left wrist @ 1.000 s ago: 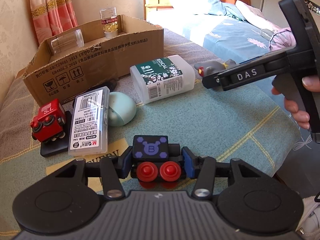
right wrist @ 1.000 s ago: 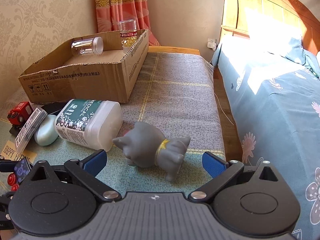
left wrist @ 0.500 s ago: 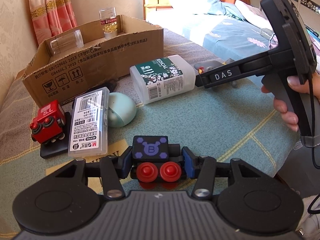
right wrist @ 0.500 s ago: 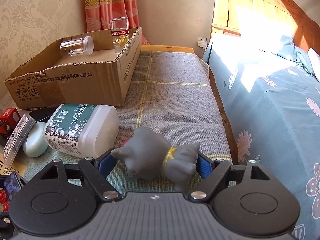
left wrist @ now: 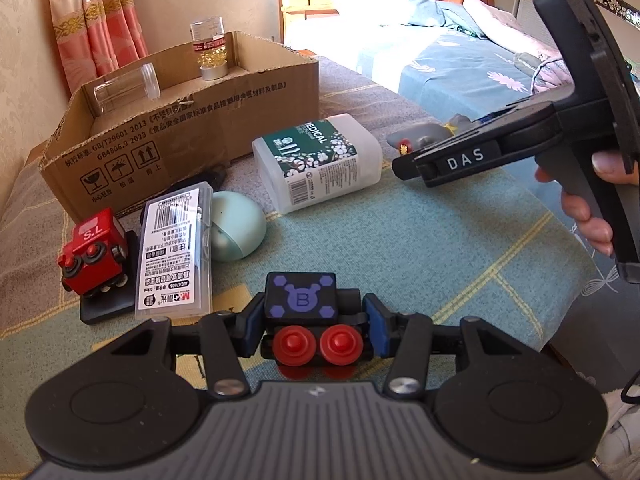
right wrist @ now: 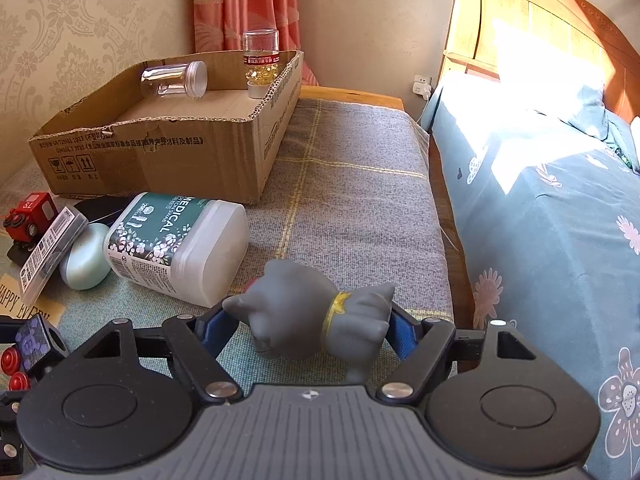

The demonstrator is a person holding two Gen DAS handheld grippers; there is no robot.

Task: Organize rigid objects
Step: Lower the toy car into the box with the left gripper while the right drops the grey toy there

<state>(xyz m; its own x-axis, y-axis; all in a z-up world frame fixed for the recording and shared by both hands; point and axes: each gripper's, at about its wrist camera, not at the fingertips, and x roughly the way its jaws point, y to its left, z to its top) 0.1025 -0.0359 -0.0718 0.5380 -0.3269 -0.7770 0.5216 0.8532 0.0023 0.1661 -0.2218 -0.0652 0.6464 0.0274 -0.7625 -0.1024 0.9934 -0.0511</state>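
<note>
Right wrist view: the right gripper [right wrist: 308, 322] has its two blue-padded fingers [right wrist: 401, 330] closed in against a grey cat figurine [right wrist: 308, 312] with a yellow collar. The cat lies crosswise between the pads, its long axis running finger to finger, head and ears toward the left pad, hind end against the right pad. It sits low over the green checked cloth [right wrist: 352, 200]; whether it is lifted clear cannot be told.

Just beyond the cat's head lies a white cotton swab tub [right wrist: 176, 244] on its side. Farther ahead and to the left stands the open cardboard box [right wrist: 168, 148], holding a clear jar on its side [right wrist: 174, 79] and an upright jar of yellow beads [right wrist: 261, 62].

Left wrist view: the left gripper [left wrist: 314, 330] is clamped on a black toy robot cube [left wrist: 308, 312] with red round feet, held centred between the pads. The box [left wrist: 192, 120] lies ahead and to the left, well apart from both grippers. Judging by this, the box is the likely destination, and the right gripper would have to carry the cat forward and leftward over the tub and above the box wall.
</note>
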